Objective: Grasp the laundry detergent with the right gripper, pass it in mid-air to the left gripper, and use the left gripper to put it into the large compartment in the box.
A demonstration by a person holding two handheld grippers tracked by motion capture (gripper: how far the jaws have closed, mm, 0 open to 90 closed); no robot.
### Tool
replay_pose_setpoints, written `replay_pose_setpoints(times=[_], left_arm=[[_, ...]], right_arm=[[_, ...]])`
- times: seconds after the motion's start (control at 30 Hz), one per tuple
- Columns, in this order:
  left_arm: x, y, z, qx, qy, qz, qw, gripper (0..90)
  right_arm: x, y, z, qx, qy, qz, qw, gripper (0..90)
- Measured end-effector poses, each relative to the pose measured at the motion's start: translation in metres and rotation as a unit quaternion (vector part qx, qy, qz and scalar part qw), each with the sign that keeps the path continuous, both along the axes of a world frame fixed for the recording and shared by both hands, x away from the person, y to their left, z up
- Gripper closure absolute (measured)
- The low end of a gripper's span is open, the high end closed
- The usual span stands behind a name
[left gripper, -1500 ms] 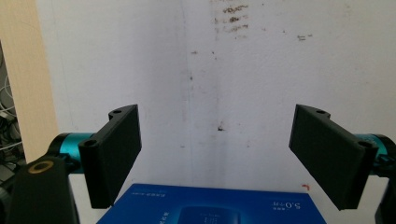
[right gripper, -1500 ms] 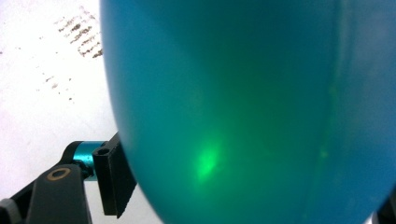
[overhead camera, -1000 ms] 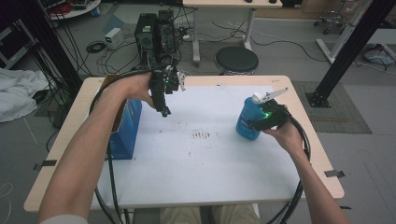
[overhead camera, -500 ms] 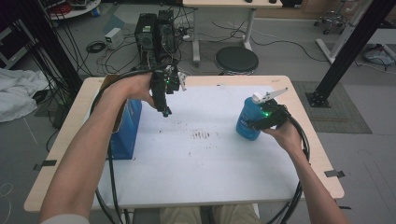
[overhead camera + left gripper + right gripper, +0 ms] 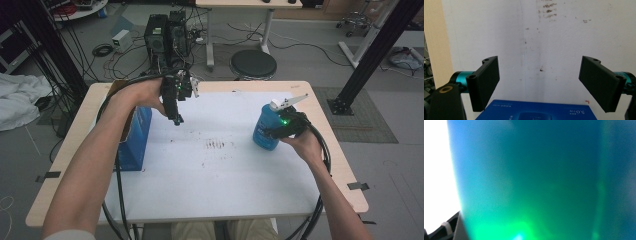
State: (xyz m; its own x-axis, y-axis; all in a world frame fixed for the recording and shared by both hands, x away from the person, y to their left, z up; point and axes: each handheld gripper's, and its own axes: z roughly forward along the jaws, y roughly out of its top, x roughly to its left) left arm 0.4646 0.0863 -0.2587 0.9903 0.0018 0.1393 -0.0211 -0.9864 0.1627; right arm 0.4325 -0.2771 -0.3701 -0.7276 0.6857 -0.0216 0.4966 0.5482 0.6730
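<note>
Behind the counter (image 5: 225, 200) we see a grey floor strewn with cables, a computer tower (image 5: 165, 37) and a round black stool (image 5: 252, 64). On its white top, marked by a patch of dark smudges (image 5: 217, 145), a blue bottle (image 5: 265, 127) with a white pump head stands upright toward the right edge. Our right forearm comes in from the lower right, and the right gripper (image 5: 280, 129) lies level against the bottle's side; its jaws have just been closing with the bottle between them, and in the right gripper view the blue wall (image 5: 536, 177) is so close that we cannot tell whether the pads press on it yet. Our left arm reaches forward along the left side, wrist bent, so the left gripper (image 5: 176, 107) points down above the counter, its jaws spread wide with nothing between them (image 5: 540, 80). Just beside that arm a blue box (image 5: 135, 142) stands on the counter, its top edge visible low in the left gripper view.
</note>
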Motion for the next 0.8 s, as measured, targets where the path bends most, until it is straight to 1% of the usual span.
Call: replay_pose_setpoints(times=[0.07, 0.13, 0.2, 0.27, 0.4, 0.47, 0.8], left_arm=[[-0.0005, -0.0003, -0.0002, 0.0, -0.001, -0.001, 1.0, 16.9], [-0.0011, -0.0008, -0.0001, -0.003, -0.004, -0.002, 1.0, 17.0], [-0.0014, -0.001, 0.0002, -0.003, -0.004, -0.003, 1.0, 17.0], [-0.0018, -0.0012, 0.0009, -0.005, -0.006, -0.004, 1.0, 17.0], [-0.0023, -0.0009, 0.0017, -0.004, -0.007, -0.003, 1.0, 17.0], [-0.0023, -0.0007, 0.0017, -0.004, -0.007, -0.003, 1.0, 17.0], [-0.0027, -0.002, 0.0024, -0.008, -0.009, -0.003, 0.9999, 17.0]], right_arm=[[0.0008, -0.0005, -0.0007, 0.002, 0.0, 0.002, 1.0, 31.4], [0.0011, -0.0013, -0.0015, 0.011, 0.004, 0.004, 0.9999, 33.1], [0.001, -0.0016, -0.0018, 0.013, 0.006, 0.004, 0.9999, 34.0], [0.0023, -0.0034, -0.0044, 0.029, 0.01, 0.013, 0.9994, 38.9], [0.0023, -0.0036, -0.0055, 0.037, 0.013, 0.017, 0.9991, 42.7], [0.0021, -0.0031, -0.0055, 0.035, 0.009, 0.02, 0.9992, 43.2], [0.0021, -0.0041, -0.0061, 0.038, 0.005, 0.025, 0.999, 44.6]])
